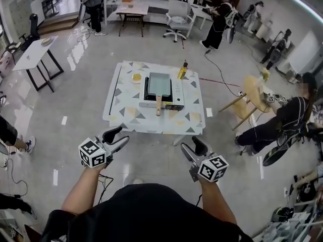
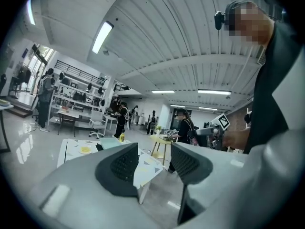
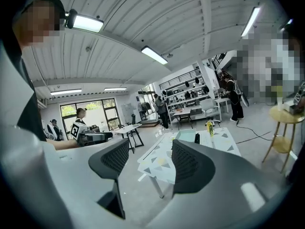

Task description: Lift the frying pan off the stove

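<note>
Item: pan [image 1: 160,83], rectangular, on stove [image 1: 162,101] at centre of tabletop [image 1: 126,116], handle [image 1: 158,105] pointing to lower frame; left tongs [image 1: 118,136] and right tongs [image 1: 192,146] both apart, empty, well short of it; risk: a grip far out on the handle may let the pan tilt or slip.

I wear a black top [image 1: 146,213] with short sleeves, so my forearms are bare. A small black camera [image 2: 218,19] sits on a dark band on my head. My left gripper [image 1: 119,137] and right gripper [image 1: 191,146] look alike. Each has a smooth, pale grey body and carries a white cube printed with black square markers: the left cube [image 1: 93,154] and the right cube [image 1: 213,168]. Each gripper ends in two broad, curved fingers [image 2: 123,167], matte black, with a grid of small dots on their inner faces. The right gripper's fingers [image 3: 113,160] have the same dotted black pads.
</note>
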Available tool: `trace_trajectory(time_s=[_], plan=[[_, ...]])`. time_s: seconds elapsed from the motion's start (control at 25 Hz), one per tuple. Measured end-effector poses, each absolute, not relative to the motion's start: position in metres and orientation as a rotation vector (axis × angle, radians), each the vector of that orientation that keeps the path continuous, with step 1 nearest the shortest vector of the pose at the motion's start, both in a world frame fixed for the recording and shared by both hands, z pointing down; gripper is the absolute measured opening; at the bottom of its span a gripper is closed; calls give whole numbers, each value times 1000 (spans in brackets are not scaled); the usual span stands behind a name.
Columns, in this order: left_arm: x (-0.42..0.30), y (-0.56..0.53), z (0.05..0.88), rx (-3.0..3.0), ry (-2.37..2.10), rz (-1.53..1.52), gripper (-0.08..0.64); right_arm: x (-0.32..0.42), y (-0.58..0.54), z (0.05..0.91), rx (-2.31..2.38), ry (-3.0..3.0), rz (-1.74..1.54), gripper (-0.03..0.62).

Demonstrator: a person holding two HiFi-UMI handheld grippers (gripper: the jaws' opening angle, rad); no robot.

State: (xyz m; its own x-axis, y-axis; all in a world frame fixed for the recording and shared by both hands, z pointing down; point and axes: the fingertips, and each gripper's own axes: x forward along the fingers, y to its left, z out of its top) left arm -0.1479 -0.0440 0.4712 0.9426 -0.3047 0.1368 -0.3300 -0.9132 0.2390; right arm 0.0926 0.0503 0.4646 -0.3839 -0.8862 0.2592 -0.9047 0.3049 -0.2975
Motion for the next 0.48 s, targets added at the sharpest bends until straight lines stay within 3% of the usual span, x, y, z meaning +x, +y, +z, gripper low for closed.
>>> trace_trajectory(time_s=[0.48], plan=[[-165,-75,480,2813,-404,135,213,79,24,462,1785,-2459,614,308]])
